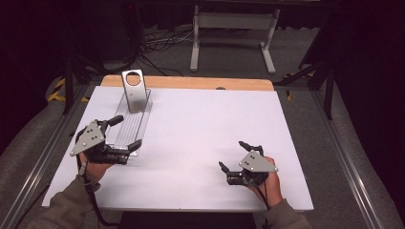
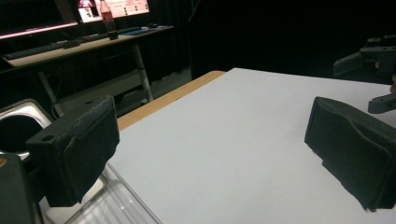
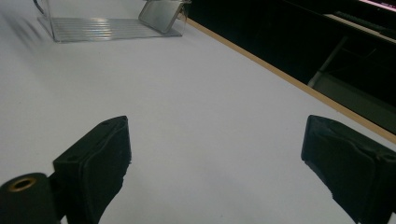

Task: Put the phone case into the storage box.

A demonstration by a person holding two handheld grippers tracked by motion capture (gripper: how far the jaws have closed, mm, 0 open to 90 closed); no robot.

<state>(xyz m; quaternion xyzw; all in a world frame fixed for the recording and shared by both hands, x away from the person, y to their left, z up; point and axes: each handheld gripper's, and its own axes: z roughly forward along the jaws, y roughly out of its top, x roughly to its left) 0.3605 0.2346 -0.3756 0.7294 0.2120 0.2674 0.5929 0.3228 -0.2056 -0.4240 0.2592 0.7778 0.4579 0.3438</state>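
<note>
Dim, dark surroundings; the white table [image 1: 200, 138] is evenly lit, with slightly soft, grainy pictures

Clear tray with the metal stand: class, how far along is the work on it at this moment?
Barely begun. Done: nothing looks handled; the metal stand stands upright at the far end of the clear tray. In hand: the left gripper, jaws open, straddles the tray's near end without closing. Left: gripping and everything after; the right gripper waits open over the white table.

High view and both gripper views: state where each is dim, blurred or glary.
High view: room dark, white table evenly lit, clear tray shows faint glare. Left gripper view: near jaw pads soft, background monitors blown out. Right gripper view: jaws blurred, tray ridges glint, far edge black.
</note>
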